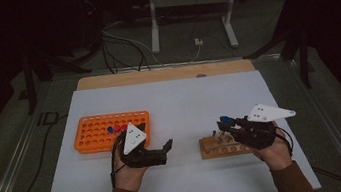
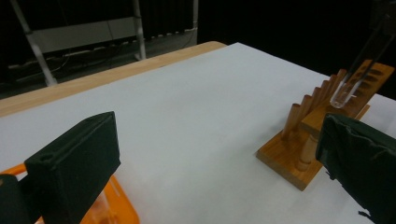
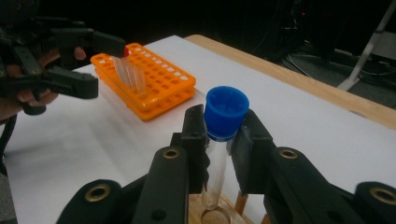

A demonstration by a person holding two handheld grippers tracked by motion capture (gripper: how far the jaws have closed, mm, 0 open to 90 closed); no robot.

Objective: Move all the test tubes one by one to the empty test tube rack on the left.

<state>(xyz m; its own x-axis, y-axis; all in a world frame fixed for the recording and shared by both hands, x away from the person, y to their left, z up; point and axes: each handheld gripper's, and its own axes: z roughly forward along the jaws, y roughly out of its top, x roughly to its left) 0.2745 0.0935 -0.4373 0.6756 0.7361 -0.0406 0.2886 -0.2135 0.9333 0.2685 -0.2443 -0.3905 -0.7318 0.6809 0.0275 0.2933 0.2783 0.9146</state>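
White sheeting covers the bench (image 1: pixel 174 100). At left, an orange tube rack (image 1: pixel 94 132) lies by the left claw (image 1: pixel 167 146), jaws spread and empty. At right, the right claw (image 3: pixel 223 140) clamps a blue-capped test tube (image 3: pixel 218 163) upright, its bottom just above a hole of the wooden rack (image 1: pixel 214 147).

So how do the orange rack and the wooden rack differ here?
The orange rack is a flat plastic grid of many small holes, with red- and blue-capped tubes standing in it. The wooden rack is narrower, with upright pegs and a few larger holes; the right claw holds a blue-capped tube just above it. Both sit on the white sheet.
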